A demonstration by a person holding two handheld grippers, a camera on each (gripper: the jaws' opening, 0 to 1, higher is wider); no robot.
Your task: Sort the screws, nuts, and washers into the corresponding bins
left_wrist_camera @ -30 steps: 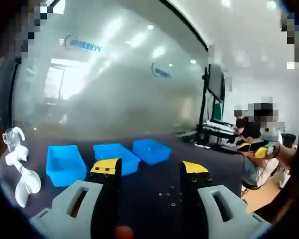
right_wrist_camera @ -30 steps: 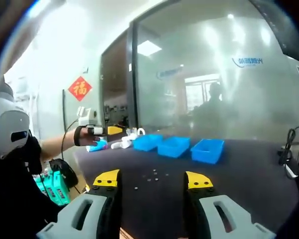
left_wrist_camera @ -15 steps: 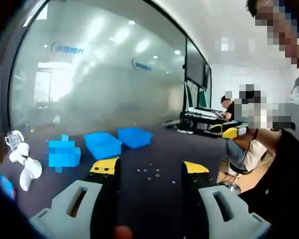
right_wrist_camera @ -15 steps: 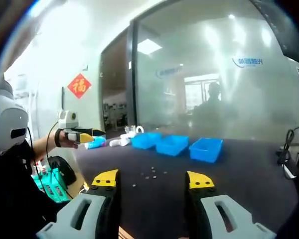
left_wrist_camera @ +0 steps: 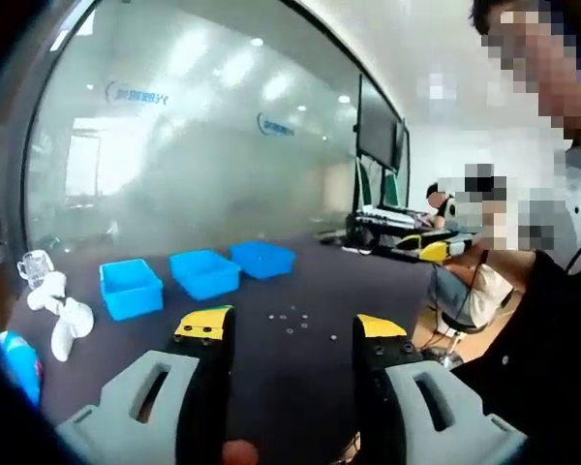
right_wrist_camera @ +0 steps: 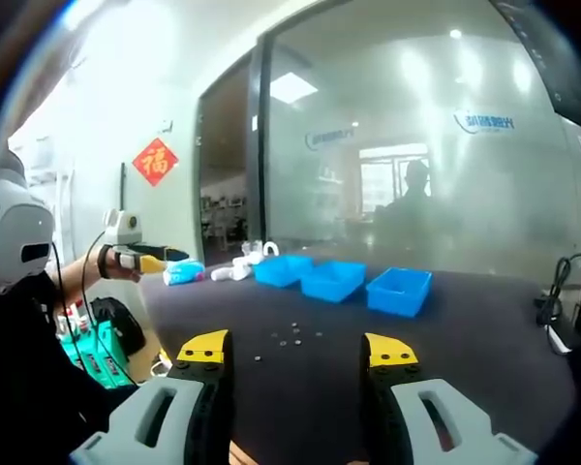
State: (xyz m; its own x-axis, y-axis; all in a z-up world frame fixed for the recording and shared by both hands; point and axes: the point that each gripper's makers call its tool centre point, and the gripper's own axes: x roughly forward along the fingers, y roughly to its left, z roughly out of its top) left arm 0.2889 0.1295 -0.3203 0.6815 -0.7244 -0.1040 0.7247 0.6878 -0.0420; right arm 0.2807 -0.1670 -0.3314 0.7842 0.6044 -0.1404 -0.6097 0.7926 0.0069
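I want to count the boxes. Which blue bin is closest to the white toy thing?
The left-end blue bin in the left gripper view; it sits beside the white object, the other two farther right.

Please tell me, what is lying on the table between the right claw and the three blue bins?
In the right gripper view, a loose scatter of small metal parts lies on the dark table between the open right claw and the three blue bins. Their types are too small to tell.

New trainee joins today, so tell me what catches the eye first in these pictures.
Three blue bins stand in a row at the far side of the dark table, in front of a frosted glass wall. Small hardware lies scattered on the table nearer the open right gripper. In the left gripper view, white objects lie left of the bins, beyond the open left gripper.
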